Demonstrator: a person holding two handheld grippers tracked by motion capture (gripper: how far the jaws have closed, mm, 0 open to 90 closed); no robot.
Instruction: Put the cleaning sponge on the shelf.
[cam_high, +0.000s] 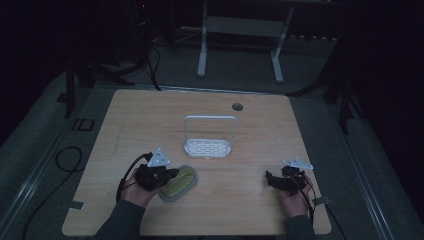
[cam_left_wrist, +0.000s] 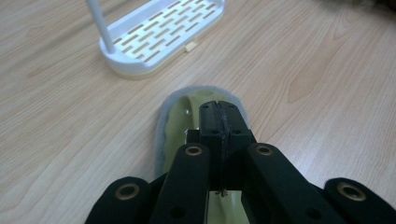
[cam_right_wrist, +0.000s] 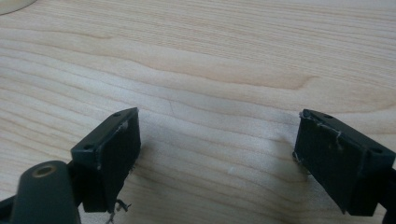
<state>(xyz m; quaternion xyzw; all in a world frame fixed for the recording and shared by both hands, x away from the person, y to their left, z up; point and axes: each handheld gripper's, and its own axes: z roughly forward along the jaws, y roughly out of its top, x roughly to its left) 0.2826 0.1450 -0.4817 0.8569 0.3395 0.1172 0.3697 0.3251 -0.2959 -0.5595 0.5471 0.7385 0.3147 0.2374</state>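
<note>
Left gripper (cam_left_wrist: 218, 116) clenched on the yellow-green grey-edged pad (cam_left_wrist: 177, 116), which sits under its jaws, white rack (cam_left_wrist: 163, 32) just beyond. Right gripper (cam_right_wrist: 217, 154) released, jaws wide over bare table (cam_right_wrist: 210, 60).

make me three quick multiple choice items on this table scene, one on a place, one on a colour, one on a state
1. Where is the white rack?
A. mid-table, beyond the sponge
B. at the right gripper
C. on the floor

2. What colour is the sponge?
A. red
B. yellow-green with a grey edge
C. black

3. How do the right gripper's jaws stand?
A. shut on the sponge
B. shut on nothing
C. wide open

Answers:
1 A, the high view shows it past the sponge.
2 B, seen beneath the left gripper.
3 C, bare table shows between them.
</note>
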